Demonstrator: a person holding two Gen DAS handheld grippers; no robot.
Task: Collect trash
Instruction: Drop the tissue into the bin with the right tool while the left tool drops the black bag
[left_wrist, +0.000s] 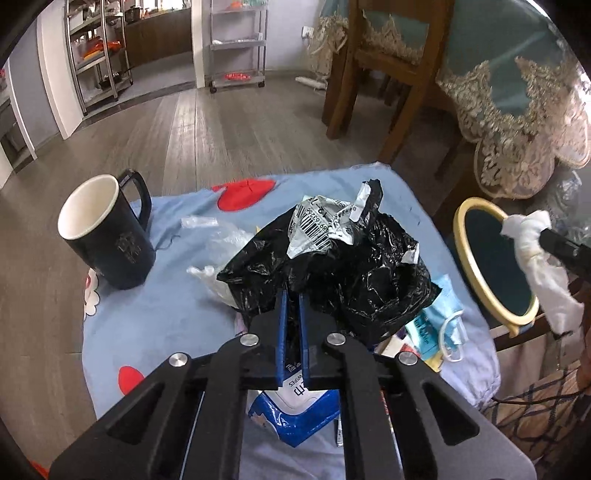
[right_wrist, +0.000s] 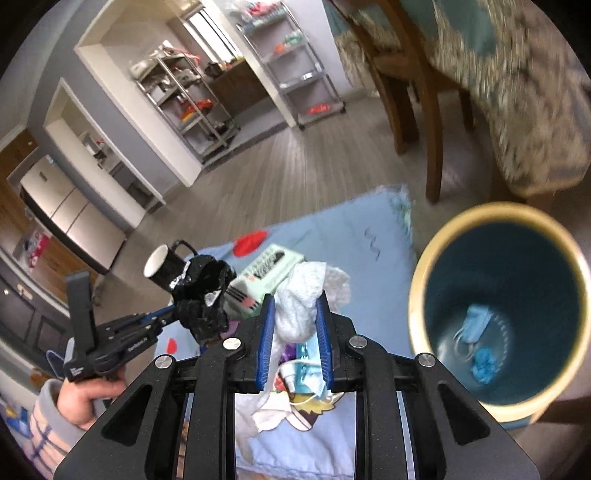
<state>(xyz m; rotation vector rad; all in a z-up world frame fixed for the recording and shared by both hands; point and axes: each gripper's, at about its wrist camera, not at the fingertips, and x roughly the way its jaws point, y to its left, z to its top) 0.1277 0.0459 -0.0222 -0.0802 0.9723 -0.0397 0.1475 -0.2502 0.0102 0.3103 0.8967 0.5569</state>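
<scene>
My left gripper (left_wrist: 293, 295) is shut on a crumpled black plastic bag (left_wrist: 343, 266) with a barcode label, held above the light blue cloth (left_wrist: 147, 332); the bag also shows in the right wrist view (right_wrist: 203, 299). My right gripper (right_wrist: 295, 299) is shut on a crumpled white tissue (right_wrist: 303, 306), also seen at the right of the left wrist view (left_wrist: 535, 251). A yellow-rimmed trash bin (right_wrist: 417, 295) with a dark blue inside stands right of the cloth and holds a blue face mask (right_wrist: 476, 325). The bin also shows in the left wrist view (left_wrist: 480, 284).
A black mug (left_wrist: 107, 232) stands on the cloth's left. A clear plastic wrapper (left_wrist: 221, 240), a blue face mask (left_wrist: 447, 317), a wipes packet (left_wrist: 295, 406) and a green-white box (right_wrist: 266, 273) lie on the cloth. A wooden chair (left_wrist: 373, 74) and lace-draped table (left_wrist: 517, 92) stand behind.
</scene>
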